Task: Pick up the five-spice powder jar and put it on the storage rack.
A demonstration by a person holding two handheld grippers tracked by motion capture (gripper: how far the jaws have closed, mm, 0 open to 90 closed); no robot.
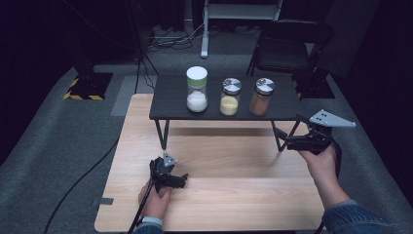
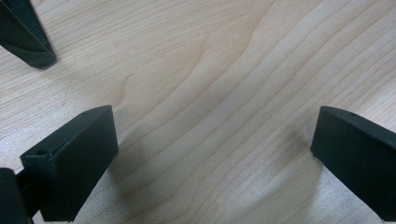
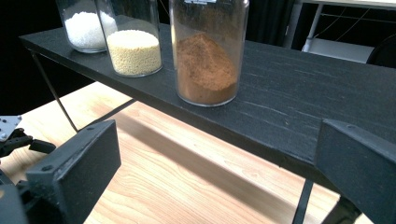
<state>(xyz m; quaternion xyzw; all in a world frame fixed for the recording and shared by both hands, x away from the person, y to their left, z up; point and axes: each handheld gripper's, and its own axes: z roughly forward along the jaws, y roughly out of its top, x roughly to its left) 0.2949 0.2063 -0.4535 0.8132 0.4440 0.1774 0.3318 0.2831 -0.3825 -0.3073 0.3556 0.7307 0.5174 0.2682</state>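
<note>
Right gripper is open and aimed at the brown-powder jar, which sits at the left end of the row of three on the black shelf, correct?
Not quite. The brown-powder jar sits at the right end of the row, as the high view shows. The right gripper is open, aimed at it on the black shelf.

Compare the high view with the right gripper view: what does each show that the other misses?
High view alone: the jar lids, such as the white lid, the chair, the right hand. Right gripper view alone: the right gripper from close up, its jaws apart with nothing between. Both: the white jar, yellow jar and brown jar on the black shelf, and the left gripper.
</note>
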